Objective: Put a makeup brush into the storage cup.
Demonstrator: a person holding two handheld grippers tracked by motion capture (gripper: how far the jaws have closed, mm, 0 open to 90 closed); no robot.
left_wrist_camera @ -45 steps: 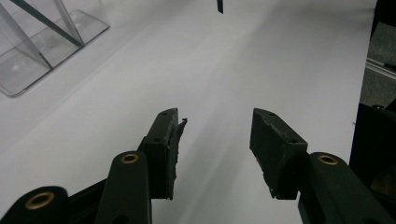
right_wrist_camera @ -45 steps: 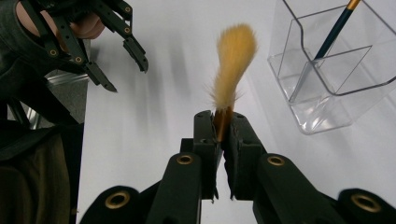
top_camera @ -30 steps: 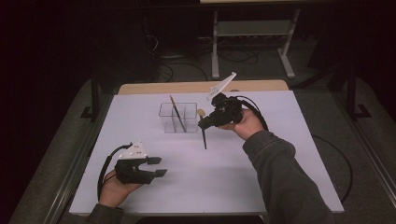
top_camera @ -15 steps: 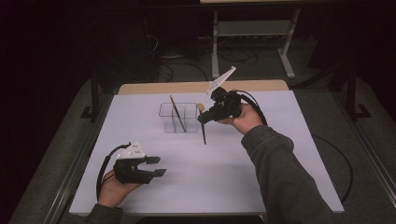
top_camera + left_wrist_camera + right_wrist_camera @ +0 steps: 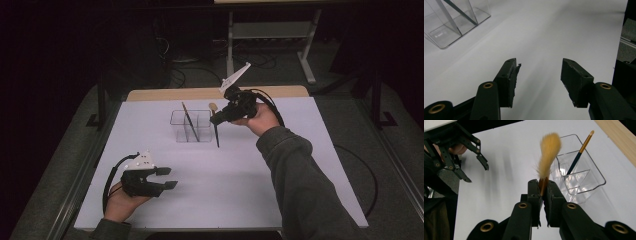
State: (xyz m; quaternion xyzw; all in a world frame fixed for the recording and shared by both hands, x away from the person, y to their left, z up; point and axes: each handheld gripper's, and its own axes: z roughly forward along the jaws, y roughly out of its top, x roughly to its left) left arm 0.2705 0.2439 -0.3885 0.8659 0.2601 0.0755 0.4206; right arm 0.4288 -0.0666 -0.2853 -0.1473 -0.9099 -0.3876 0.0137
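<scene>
Makeup brush point(image 5: 216, 131) sits near the centre of the high view, clamped near its bristle end by our right gripper point(image 5: 218, 119); the dark handle hangs down to the white table point(image 5: 280, 180), its pale tuft poking up just right of the clear acrylic organizer point(image 5: 190, 126). Whether the handle tip touches the table we cannot tell. A second brush point(image 5: 189, 121) leans inside the organizer. At lower left our left gripper point(image 5: 167, 178) rests on the table with its jaws apart, well away from the brush.

From the left gripper view, the left gripper point(image 5: 539, 75) has been spreading a little and holds nothing; bare table lies between its jaws. The organizer point(image 5: 441, 37) is cut off at the upper left, a dark handle point(image 5: 460, 12) slanting across it.

From the right gripper view, the right gripper point(image 5: 544, 185) pinches the brush point(image 5: 547, 155) at its ferrule, the golden bristles blurred above centre and the handle hidden below the jaws. The organizer point(image 5: 594, 178) stands just right, holding the other brush point(image 5: 580, 151). The left gripper point(image 5: 477, 167) shows at upper left.
</scene>
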